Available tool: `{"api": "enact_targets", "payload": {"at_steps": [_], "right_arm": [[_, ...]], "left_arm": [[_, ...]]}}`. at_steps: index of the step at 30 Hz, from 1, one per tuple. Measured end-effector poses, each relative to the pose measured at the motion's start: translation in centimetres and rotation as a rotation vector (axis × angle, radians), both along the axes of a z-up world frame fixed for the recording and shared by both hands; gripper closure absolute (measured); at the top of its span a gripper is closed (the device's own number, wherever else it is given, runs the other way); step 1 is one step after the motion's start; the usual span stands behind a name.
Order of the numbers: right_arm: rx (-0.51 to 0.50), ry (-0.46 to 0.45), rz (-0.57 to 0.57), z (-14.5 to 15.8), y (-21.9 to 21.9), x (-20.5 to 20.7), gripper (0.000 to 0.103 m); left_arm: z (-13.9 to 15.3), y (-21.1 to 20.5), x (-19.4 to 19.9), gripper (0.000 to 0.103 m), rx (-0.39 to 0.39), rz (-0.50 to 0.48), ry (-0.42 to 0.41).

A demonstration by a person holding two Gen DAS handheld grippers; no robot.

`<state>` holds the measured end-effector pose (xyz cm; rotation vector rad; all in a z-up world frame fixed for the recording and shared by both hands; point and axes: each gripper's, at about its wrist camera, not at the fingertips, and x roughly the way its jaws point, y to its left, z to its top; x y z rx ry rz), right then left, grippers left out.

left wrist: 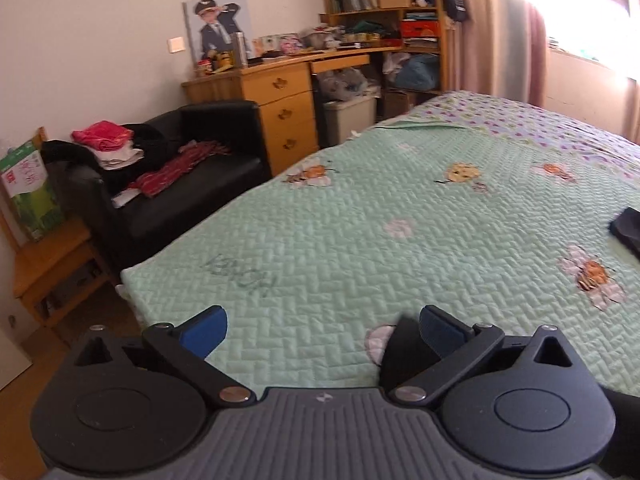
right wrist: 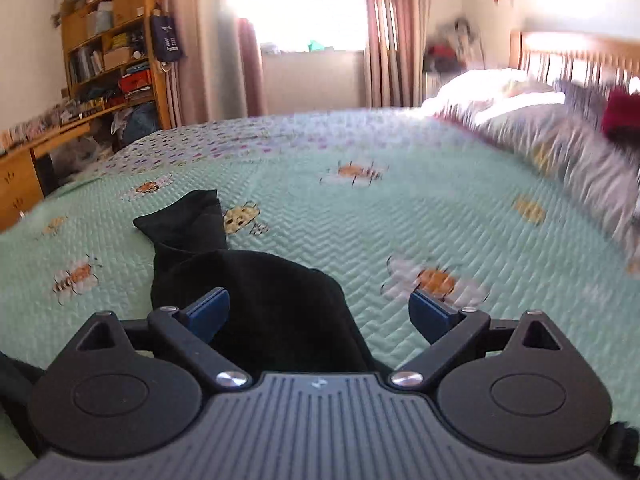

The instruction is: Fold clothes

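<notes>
A black garment [right wrist: 256, 292] lies crumpled on the green quilted bedspread [right wrist: 360, 232], with a narrow end stretching away toward the far left. My right gripper [right wrist: 319, 314] is open just above its near part; the cloth sits between the blue pads [right wrist: 208, 312] without being pinched. In the left wrist view my left gripper [left wrist: 323, 330] is open over bare quilt [left wrist: 340, 240]. A black piece of cloth [left wrist: 396, 352] shows by its right finger, and another black edge [left wrist: 628, 228] lies at the far right.
A black sofa [left wrist: 168, 184] with piled clothes stands left of the bed, then a wooden desk [left wrist: 280, 100] and shelves [left wrist: 384, 8]. Pillows and bedding [right wrist: 520, 120] lie at the headboard on the right. Curtains [right wrist: 384, 32] flank the window.
</notes>
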<state>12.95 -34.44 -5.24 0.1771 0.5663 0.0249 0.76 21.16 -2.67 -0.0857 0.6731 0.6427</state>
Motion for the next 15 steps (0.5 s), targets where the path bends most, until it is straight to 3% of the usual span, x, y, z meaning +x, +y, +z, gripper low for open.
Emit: {"api": "enact_targets", "payload": {"at_steps": [5, 6, 7, 9, 13, 15], "right_arm": [[0.173, 0.122, 0.093, -2.7, 0.3, 3.8, 0.008], [0.207, 0.146, 0.112, -3.3, 0.4, 4.5, 0.023], [0.233, 0.163, 0.130, -3.6, 0.7, 5.1, 0.051], [0.214, 0.131, 0.177, -3.1, 2.7, 4.2, 0.068], [0.067, -0.036, 0.404, -1.2, 7.7, -3.0, 0.079], [0.019, -0.061, 0.572, -1.1, 9.7, -7.5, 0.083]], "left_arm": [[-0.4, -3.4, 1.1, 0.001, -0.021, -0.112, 0.002], [-0.6, -4.2, 1.3, 0.001, -0.024, -0.137, 0.005], [-0.8, -5.1, 1.4, 0.001, -0.022, -0.168, 0.011], [-1.1, -6.8, 1.8, 0.001, -0.018, -0.228, 0.024], [-2.1, -9.7, 2.5, 0.001, -0.049, -0.321, 0.044], [-2.8, -11.2, 3.0, 0.001, -0.077, -0.372, 0.056]]}}
